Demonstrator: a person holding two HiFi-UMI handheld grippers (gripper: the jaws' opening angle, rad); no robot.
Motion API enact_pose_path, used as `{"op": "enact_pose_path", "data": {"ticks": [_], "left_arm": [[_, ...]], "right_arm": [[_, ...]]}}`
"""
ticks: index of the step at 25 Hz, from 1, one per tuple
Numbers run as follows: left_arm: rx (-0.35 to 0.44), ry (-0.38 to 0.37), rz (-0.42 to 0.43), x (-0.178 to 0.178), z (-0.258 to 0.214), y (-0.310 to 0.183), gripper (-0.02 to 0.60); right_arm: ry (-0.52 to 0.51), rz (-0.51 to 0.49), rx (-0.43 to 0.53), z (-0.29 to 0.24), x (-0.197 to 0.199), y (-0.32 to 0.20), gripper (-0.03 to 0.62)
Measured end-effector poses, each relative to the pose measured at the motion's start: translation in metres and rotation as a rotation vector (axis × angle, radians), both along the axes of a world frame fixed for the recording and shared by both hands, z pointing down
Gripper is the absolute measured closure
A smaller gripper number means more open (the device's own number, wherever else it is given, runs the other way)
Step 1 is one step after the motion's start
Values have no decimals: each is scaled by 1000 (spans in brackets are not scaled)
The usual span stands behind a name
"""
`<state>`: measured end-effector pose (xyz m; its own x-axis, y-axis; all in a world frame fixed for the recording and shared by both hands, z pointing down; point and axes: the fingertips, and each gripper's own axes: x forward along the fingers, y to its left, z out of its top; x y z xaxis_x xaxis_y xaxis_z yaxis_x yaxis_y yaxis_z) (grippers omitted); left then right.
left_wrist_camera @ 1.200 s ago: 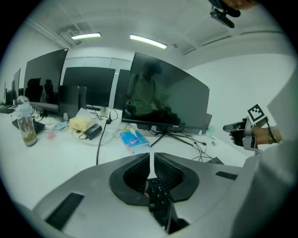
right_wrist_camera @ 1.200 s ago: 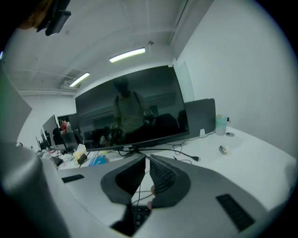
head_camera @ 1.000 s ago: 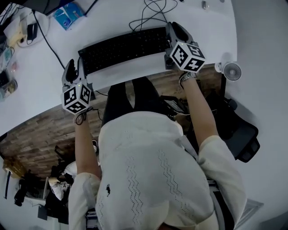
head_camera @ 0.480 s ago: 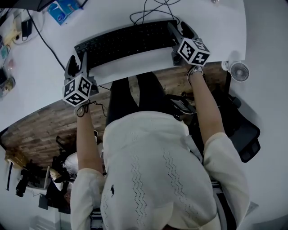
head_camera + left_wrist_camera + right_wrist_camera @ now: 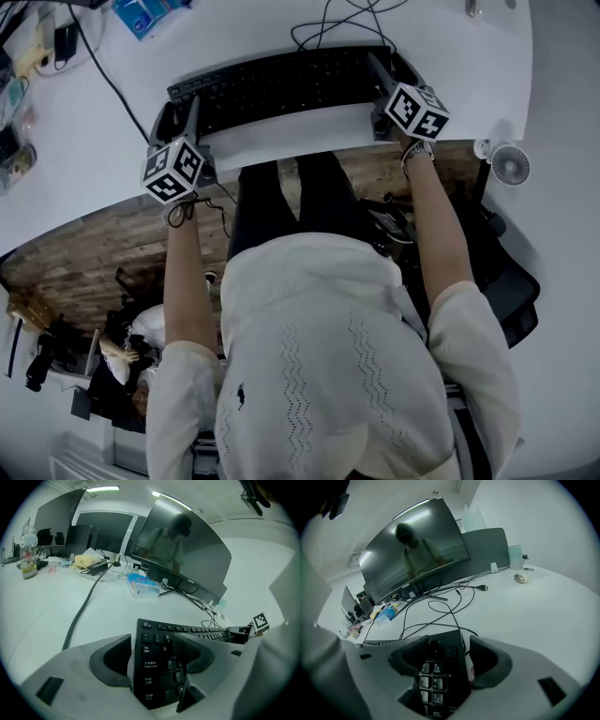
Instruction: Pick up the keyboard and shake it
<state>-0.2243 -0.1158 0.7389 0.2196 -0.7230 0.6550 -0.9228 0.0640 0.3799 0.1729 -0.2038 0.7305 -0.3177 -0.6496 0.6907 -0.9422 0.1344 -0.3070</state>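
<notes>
The keyboard (image 5: 281,86) stretches left to right, keys facing up.

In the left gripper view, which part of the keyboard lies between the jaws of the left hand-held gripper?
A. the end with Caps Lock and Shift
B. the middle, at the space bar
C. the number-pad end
A: the keyboard shows its Caps Lock and Shift keys between the jaws of the left hand-held gripper, which have just been opening.

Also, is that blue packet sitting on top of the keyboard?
No, the blue packet lies on the desk beside the monitor, well apart from the keyboard.
</notes>
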Motion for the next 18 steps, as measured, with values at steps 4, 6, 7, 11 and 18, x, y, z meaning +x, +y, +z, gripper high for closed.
{"op": "enact_pose_path", "data": {"ticks": [4, 6, 7, 11, 18], "left_arm": [[-10, 64, 28, 7, 1, -3, 298], [-21, 92, 20, 7, 2, -6, 291], [-25, 103, 11, 7, 2, -7, 291], [-39, 90, -3, 6, 3, -10, 290], [-52, 56, -15, 6, 5, -10, 288]], "right_arm": [[-72, -12, -7, 1, -5, 0, 329], [-62, -31, -4, 1, -9, 0, 312], [-51, -39, -4, 2, -10, 0, 310], [-57, -51, -16, 2, -12, -1, 310], [-63, -64, -15, 2, -13, -2, 316]]}}
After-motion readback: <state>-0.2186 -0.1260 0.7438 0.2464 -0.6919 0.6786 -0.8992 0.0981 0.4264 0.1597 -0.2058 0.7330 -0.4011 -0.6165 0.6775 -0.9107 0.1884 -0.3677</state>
